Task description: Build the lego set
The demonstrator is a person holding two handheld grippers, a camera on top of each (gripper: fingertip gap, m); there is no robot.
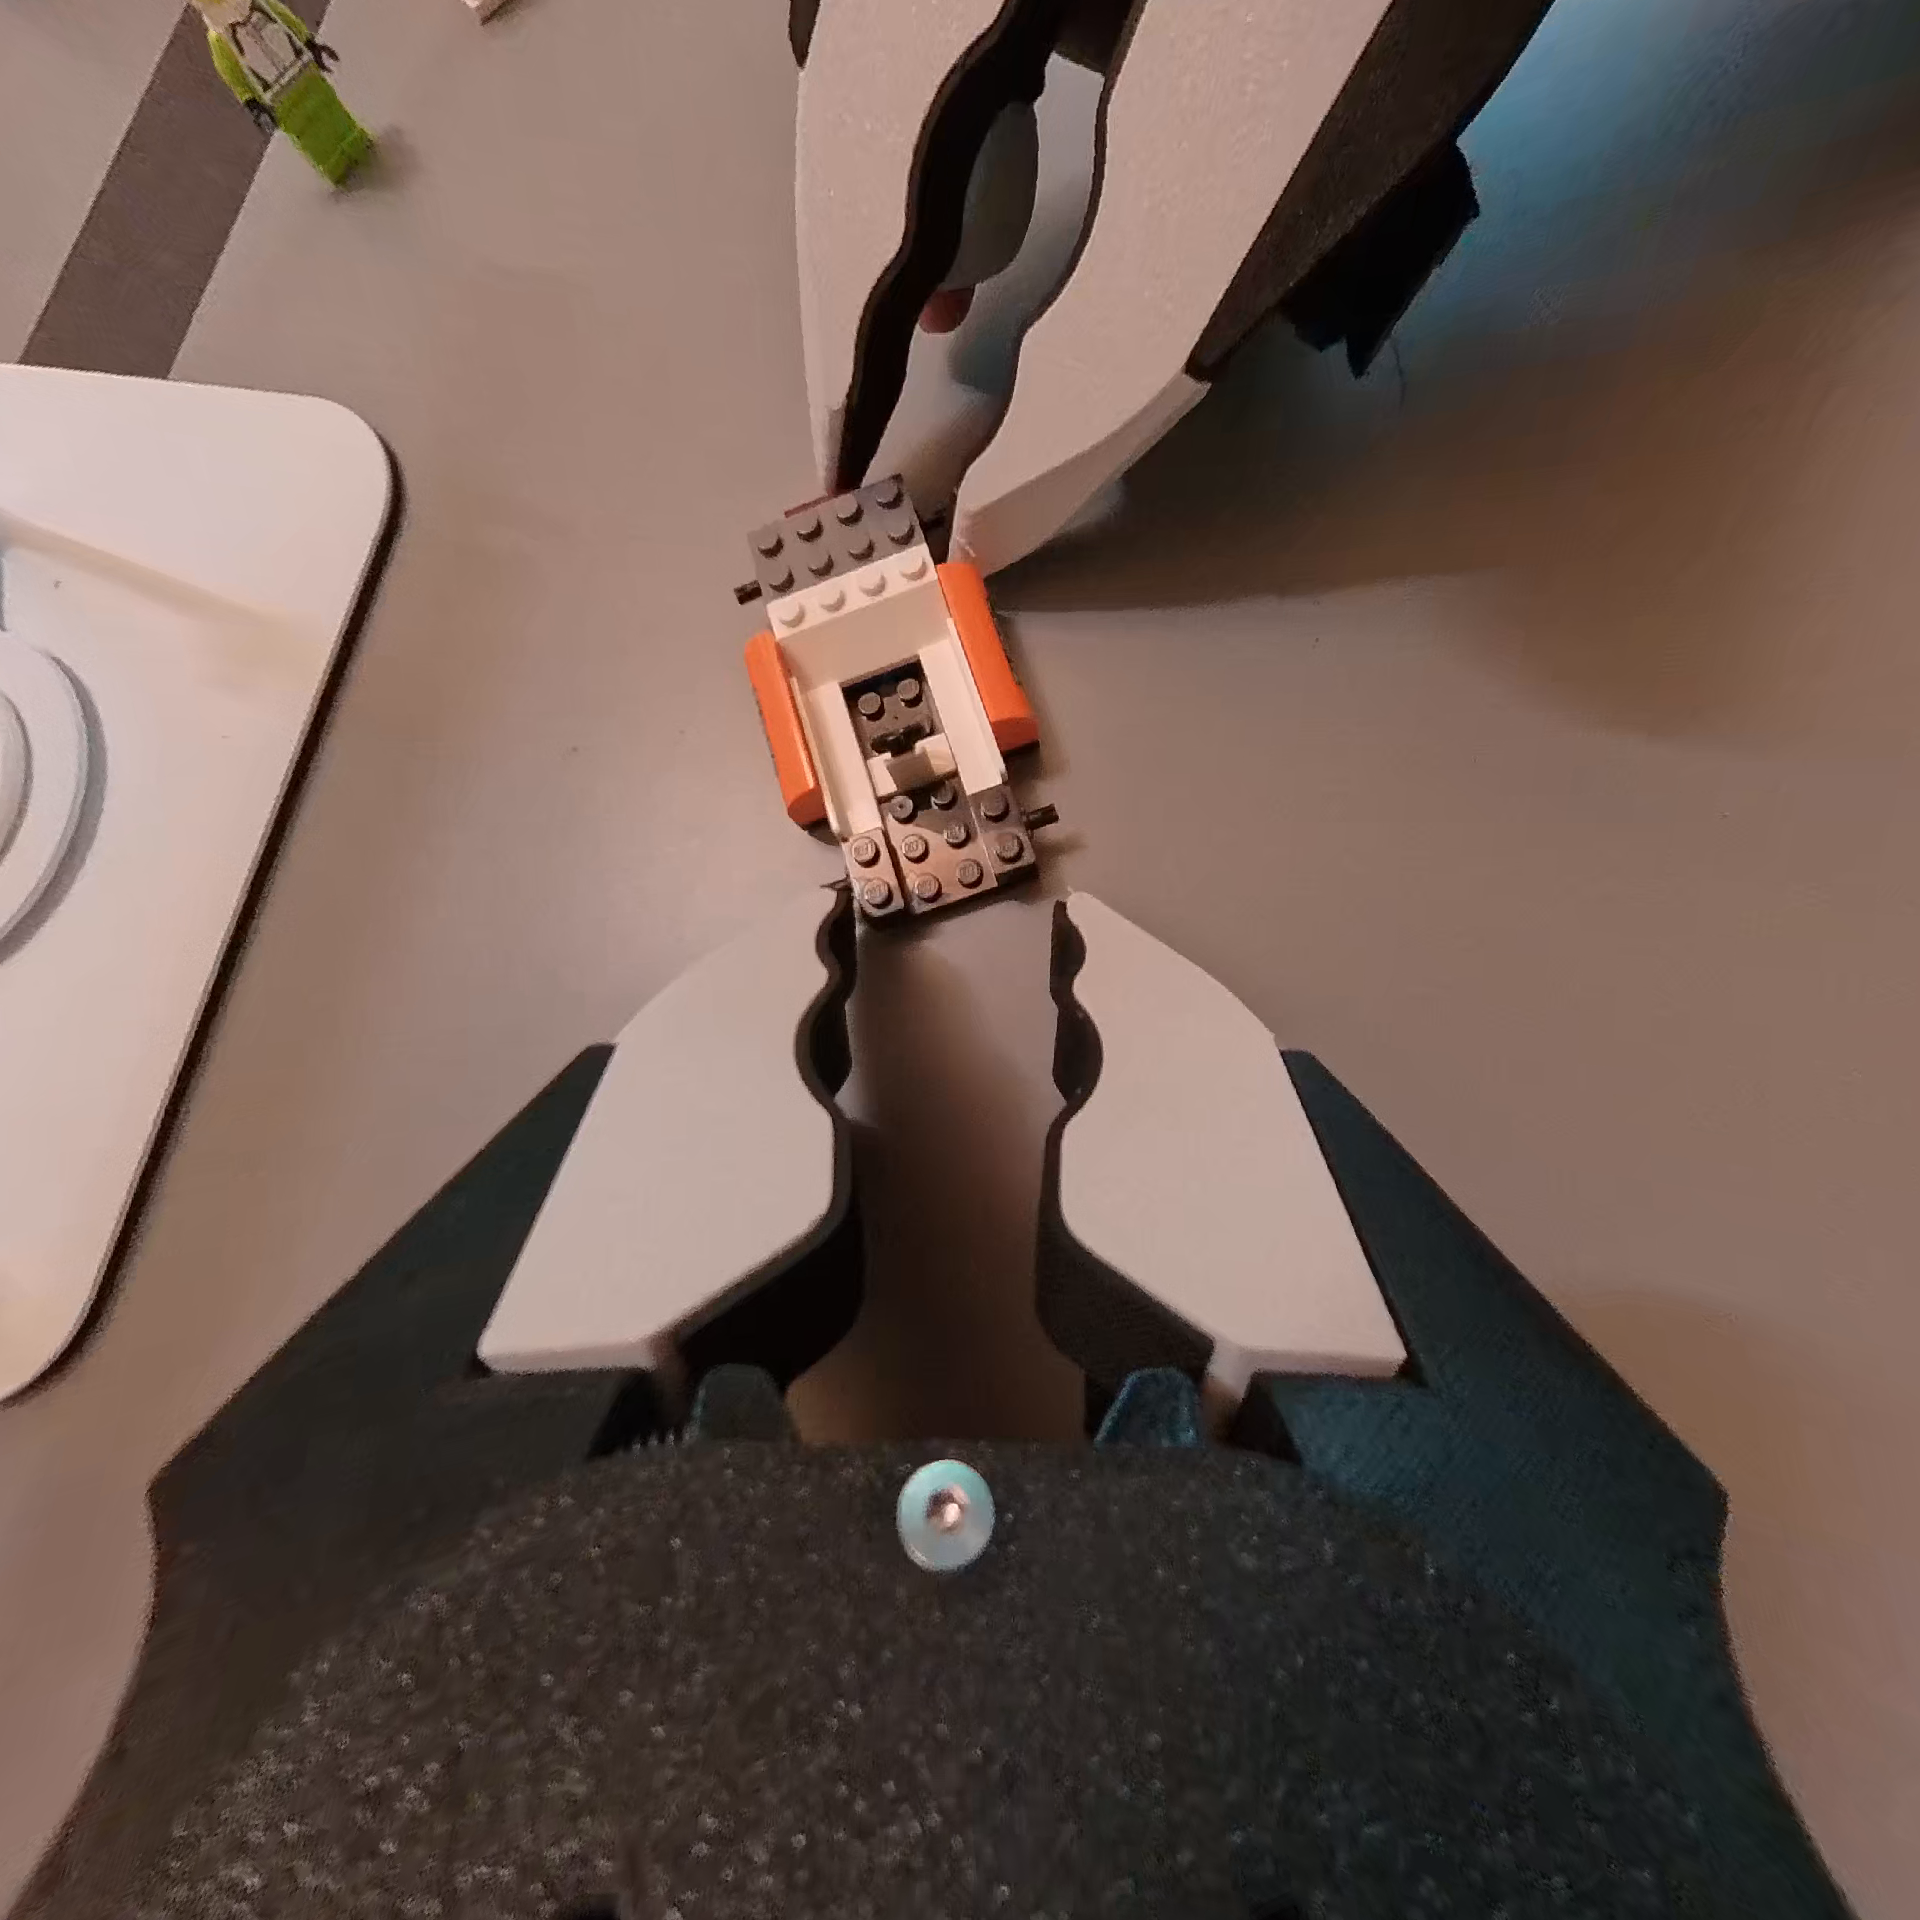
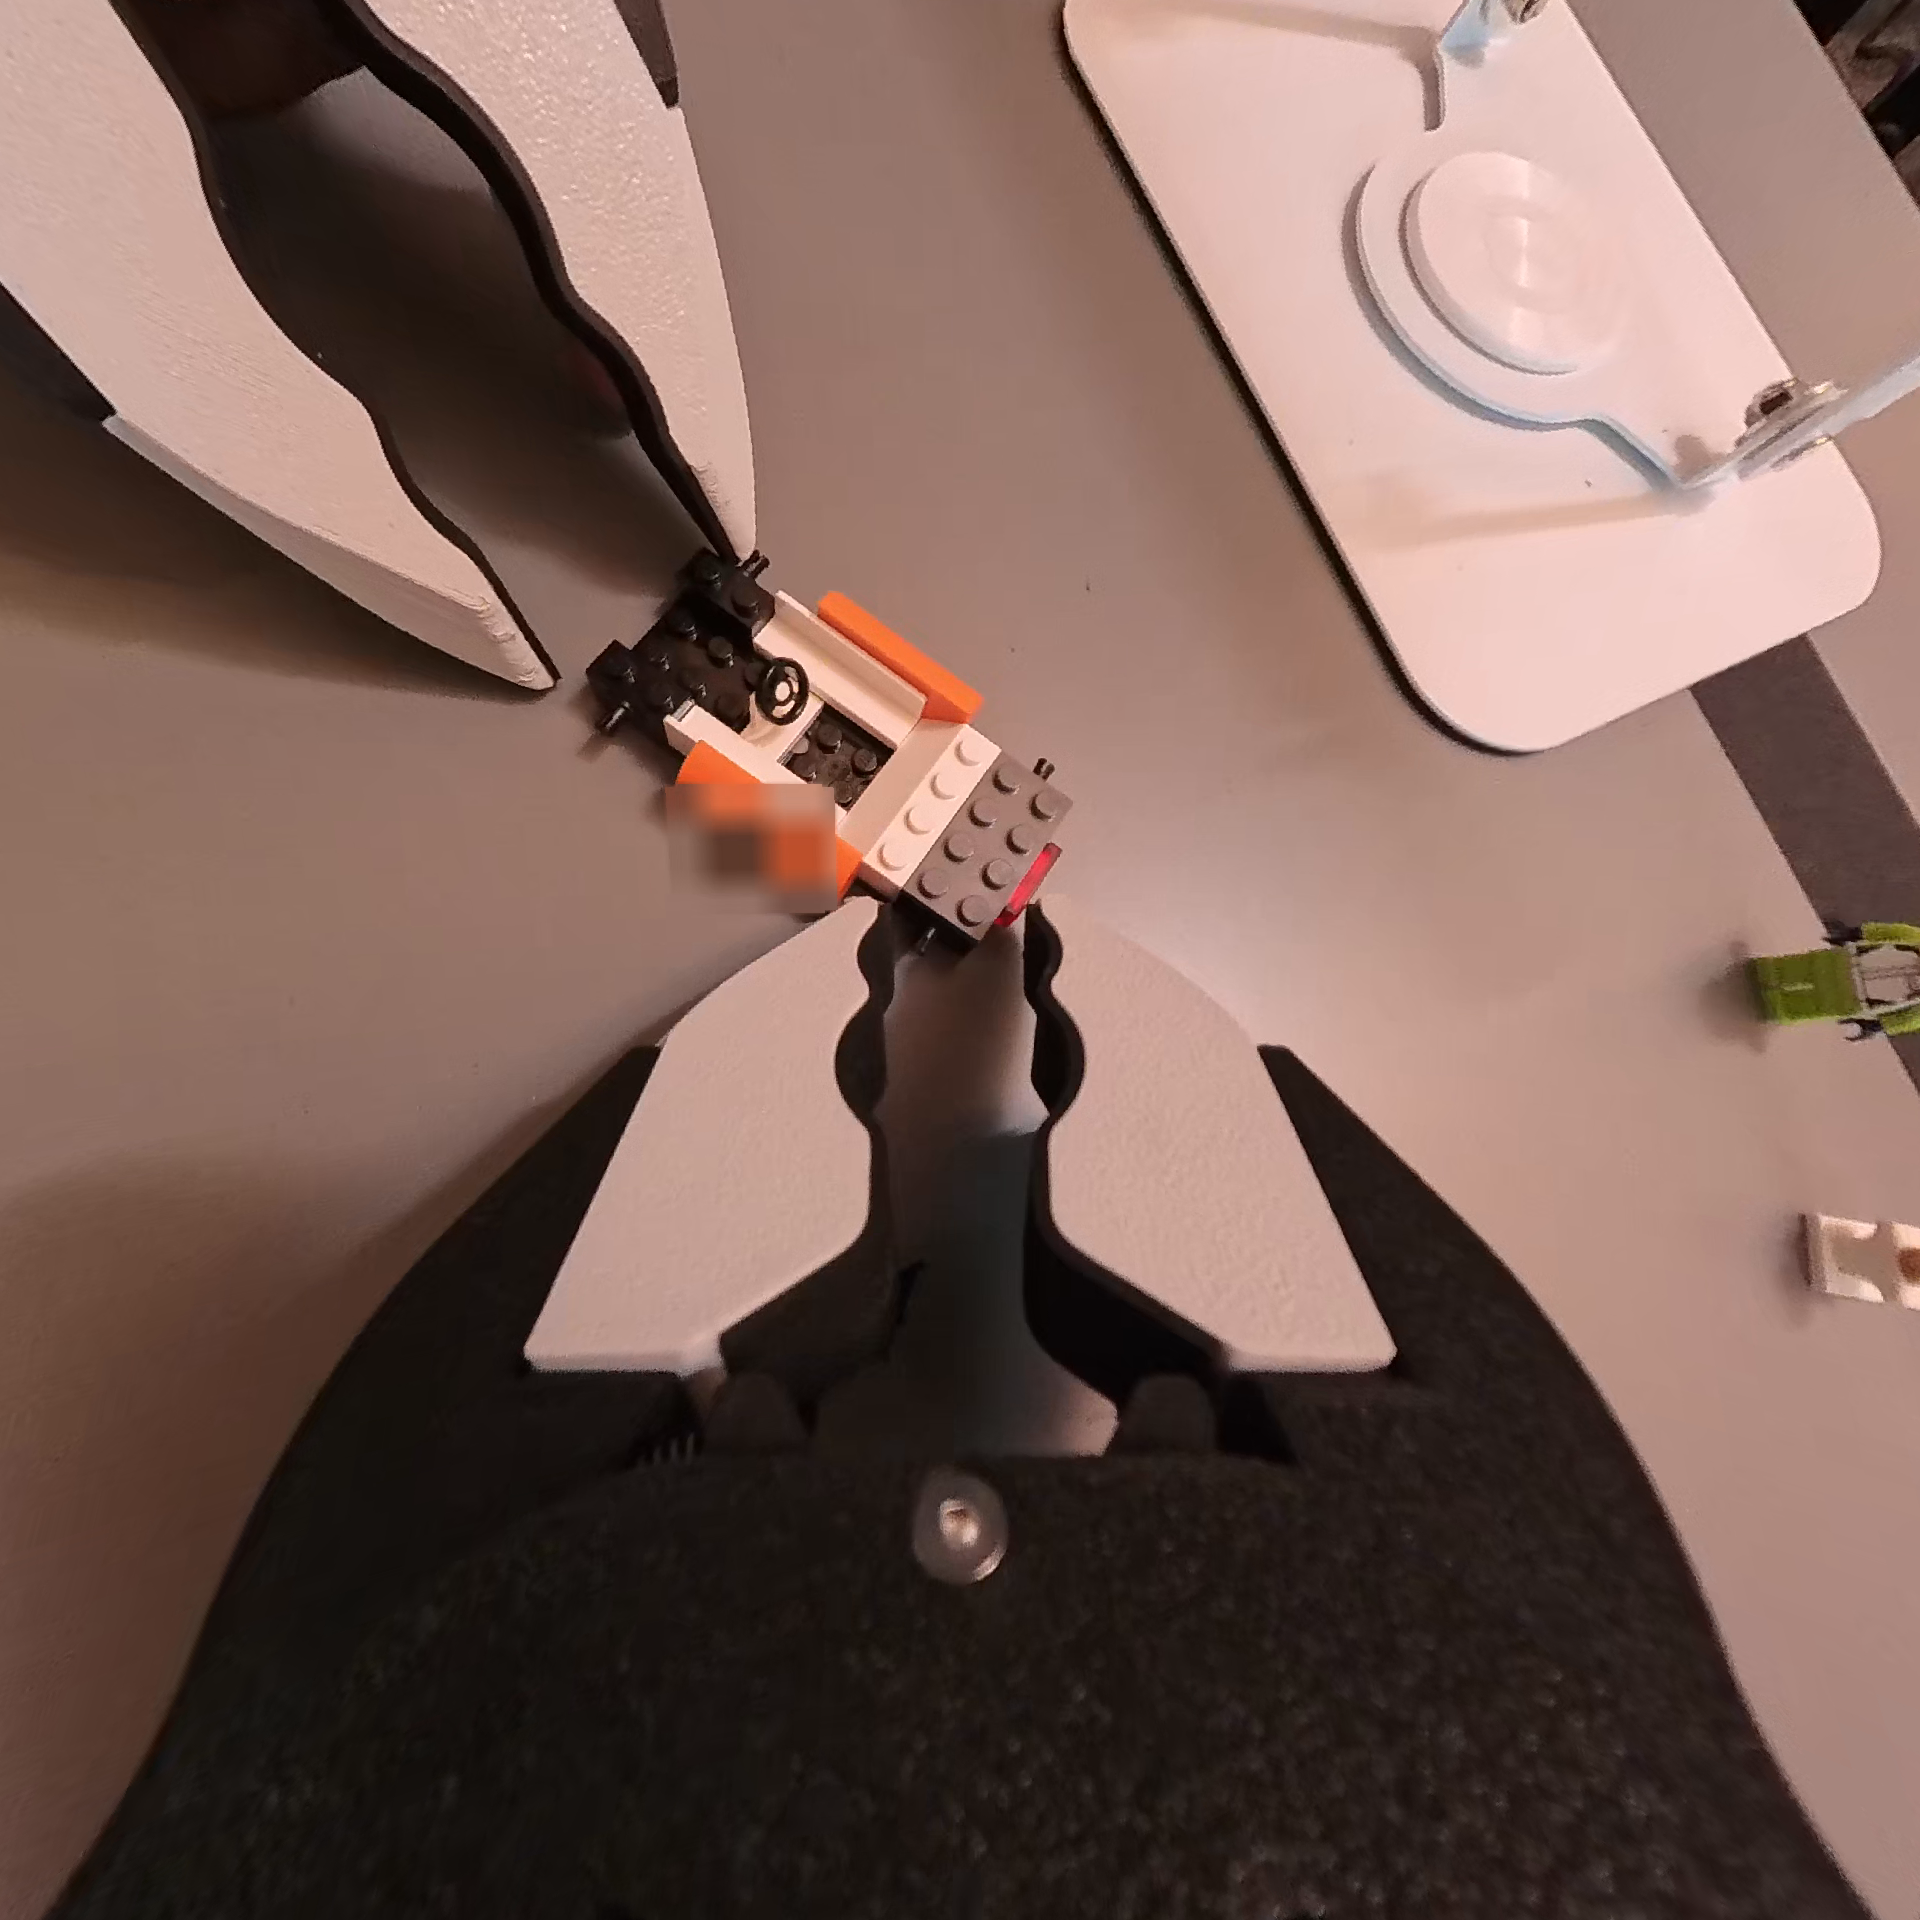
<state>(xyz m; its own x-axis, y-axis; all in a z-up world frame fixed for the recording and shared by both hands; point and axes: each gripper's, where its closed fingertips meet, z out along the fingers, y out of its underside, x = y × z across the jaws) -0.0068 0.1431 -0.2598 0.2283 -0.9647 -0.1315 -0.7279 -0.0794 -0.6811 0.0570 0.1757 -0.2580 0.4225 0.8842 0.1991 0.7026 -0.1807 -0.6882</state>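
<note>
Your left gripper [image 1: 956, 904] and right gripper [image 2: 951, 914] both spread (nothing clamped), tips at opposite ends of orange-white-grey brick car [image 1: 891, 691] on matte grey tabletop [image 1: 1455, 831]; white rounded stand base [image 1: 187, 727] nearby.

Left claw [image 1: 956, 909] and right claw [image 2: 951, 914], pale grey wavy-edged fingers, black textured bodies, one silver screw each

warm, dim light throws soft shadows across the grey worktop [image 1: 1455, 831], a blue cast shows top right, and wide-angle edges bend and blur.
</note>
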